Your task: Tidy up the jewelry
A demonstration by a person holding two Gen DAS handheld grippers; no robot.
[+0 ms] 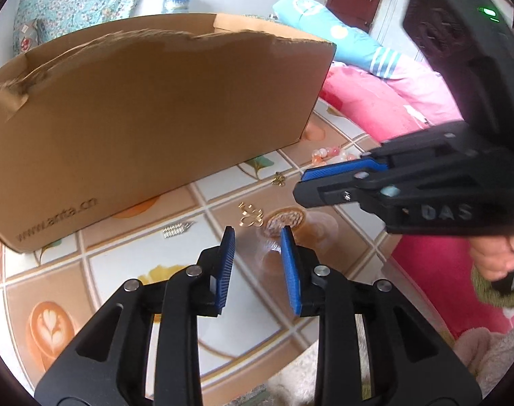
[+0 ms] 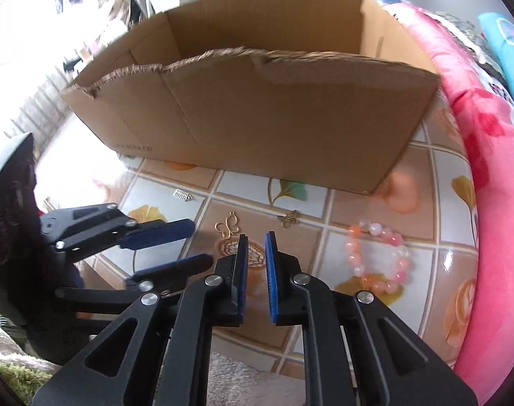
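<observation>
A gold butterfly pendant [image 1: 250, 218] [image 2: 227, 227] lies on the patterned tabletop in front of an open cardboard box [image 1: 148, 115] [image 2: 257, 108]. A small bronze charm [image 1: 279, 179] [image 2: 289, 218], a silver clip [image 1: 176, 229] [image 2: 183, 195] and a pink bead bracelet [image 2: 378, 257] [image 1: 326, 154] lie nearby. My left gripper [image 1: 258, 233] [image 2: 196, 242] is open and empty, just short of the pendant. My right gripper [image 2: 256, 237] [image 1: 299, 186] is open with a narrow gap, empty, hovering near the pendant.
Pink bedding [image 2: 487, 155] [image 1: 385, 101] bulges along the table's right edge. A blue pillow [image 1: 328, 30] lies behind it. A fuzzy cloth [image 2: 243, 382] covers the table's near edge.
</observation>
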